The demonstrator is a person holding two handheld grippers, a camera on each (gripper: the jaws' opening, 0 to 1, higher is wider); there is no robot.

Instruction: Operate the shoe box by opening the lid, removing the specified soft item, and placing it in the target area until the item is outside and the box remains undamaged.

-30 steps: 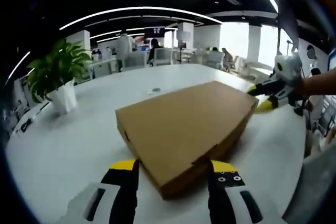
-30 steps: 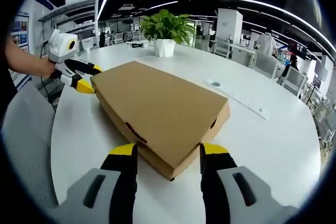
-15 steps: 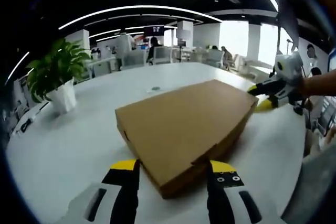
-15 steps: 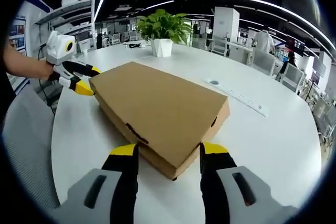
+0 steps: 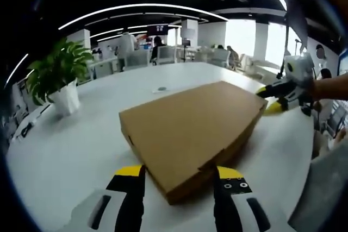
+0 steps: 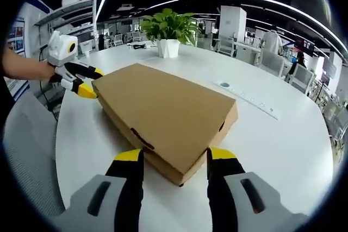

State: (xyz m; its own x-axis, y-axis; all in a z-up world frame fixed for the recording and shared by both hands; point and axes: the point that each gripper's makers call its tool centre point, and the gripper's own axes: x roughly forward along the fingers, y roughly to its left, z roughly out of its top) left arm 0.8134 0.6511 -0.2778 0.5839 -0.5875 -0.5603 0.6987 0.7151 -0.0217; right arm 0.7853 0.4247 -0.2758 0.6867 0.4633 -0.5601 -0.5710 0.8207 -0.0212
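Note:
A flat brown cardboard shoe box [image 5: 190, 129] lies on the white round table [image 5: 70, 145] with its lid down. My left gripper [image 5: 179, 173] is open, and its yellow-tipped jaws straddle the near corner of the box. In the right gripper view the same box [image 6: 163, 112] stretches away from my right gripper [image 6: 175, 156], which is open around the opposite corner. The right gripper [image 5: 270, 99] also appears at the far end of the box in the left gripper view, and the left gripper [image 6: 91, 82] at the far left end in the right gripper view. The inside of the box is hidden.
A potted plant [image 5: 57, 80] in a white pot stands on the table behind the box; it is the same plant [image 6: 168, 31] seen at the back. A white power strip [image 6: 247, 100] lies right of the box. A grey chair [image 6: 27, 150] sits at the table's left edge. Office desks and people fill the background.

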